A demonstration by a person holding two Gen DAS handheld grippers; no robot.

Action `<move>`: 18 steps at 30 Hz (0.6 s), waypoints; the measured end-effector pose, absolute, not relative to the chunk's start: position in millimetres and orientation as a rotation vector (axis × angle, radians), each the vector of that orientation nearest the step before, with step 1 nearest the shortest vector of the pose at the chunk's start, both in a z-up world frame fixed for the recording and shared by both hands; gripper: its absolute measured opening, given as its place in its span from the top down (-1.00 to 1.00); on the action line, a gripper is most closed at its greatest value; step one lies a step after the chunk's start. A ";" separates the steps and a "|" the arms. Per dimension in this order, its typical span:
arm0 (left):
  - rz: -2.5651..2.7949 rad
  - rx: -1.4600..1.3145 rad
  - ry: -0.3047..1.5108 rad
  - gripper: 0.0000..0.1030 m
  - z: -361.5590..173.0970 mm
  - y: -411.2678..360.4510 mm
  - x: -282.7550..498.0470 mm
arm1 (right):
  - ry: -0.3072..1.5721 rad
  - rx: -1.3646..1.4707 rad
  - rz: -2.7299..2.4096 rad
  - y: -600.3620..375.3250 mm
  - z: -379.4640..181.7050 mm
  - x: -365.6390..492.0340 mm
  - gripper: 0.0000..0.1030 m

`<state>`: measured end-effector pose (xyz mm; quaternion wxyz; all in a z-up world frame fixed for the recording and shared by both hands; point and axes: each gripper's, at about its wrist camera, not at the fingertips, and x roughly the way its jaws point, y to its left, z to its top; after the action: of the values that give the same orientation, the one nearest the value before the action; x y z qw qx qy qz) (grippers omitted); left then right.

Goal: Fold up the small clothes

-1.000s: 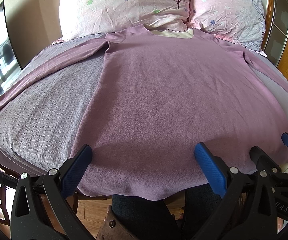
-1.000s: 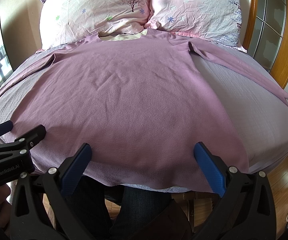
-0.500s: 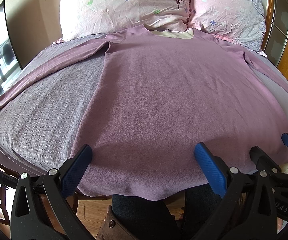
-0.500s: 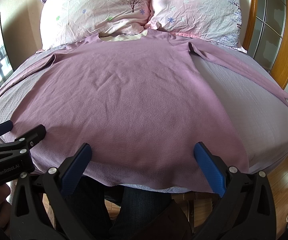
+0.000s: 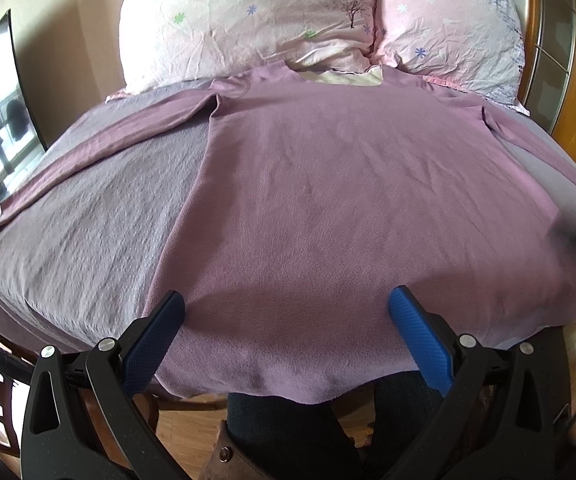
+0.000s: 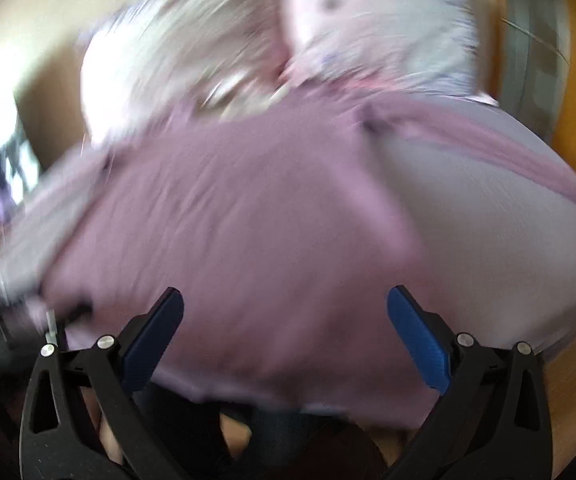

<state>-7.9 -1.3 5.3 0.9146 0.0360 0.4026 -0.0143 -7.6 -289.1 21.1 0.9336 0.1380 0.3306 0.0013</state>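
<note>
**A:** From the left wrist view, where does the shirt [image 5: 327, 208] lie?

**B:** Flat on the bed [image 5: 88, 232], collar far by the pillows [image 5: 248, 20], hem near, left sleeve [image 5: 100, 152] stretched out left. The left gripper [image 5: 286, 312] hovers over the hem, fingers spread wide, holding nothing.

**A:** And the right wrist view?

**B:** Blurred. The right gripper [image 6: 286, 314] is wide too, empty, above the hem. I'd pinch one fabric layer cleanly near a corner and fold each side evenly.

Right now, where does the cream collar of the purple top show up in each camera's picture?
Left wrist: the cream collar sits top centre, just below the pillows.
Right wrist: blurred, a pale patch upper left of centre.
Shared landmark: the seam where the two pillows meet.
</note>
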 end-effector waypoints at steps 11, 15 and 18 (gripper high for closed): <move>-0.171 0.053 0.661 -0.97 41.6 1.2 8.2 | 0.602 1.008 -0.363 -553.0 -2.0 44.1 -0.11; -0.234 -0.030 0.659 -0.97 44.1 12.4 21.1 | 0.588 1.146 -0.427 -589.0 -27.9 47.3 0.01; -0.289 -0.110 0.645 -0.97 44.8 24.3 27.5 | 0.567 1.159 -0.455 -597.2 -37.3 48.9 0.23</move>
<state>27.5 24.3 44.8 0.9366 -0.0539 0.3158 -0.1417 48.9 -597.2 -37.3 0.7751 0.5352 0.2621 -0.2102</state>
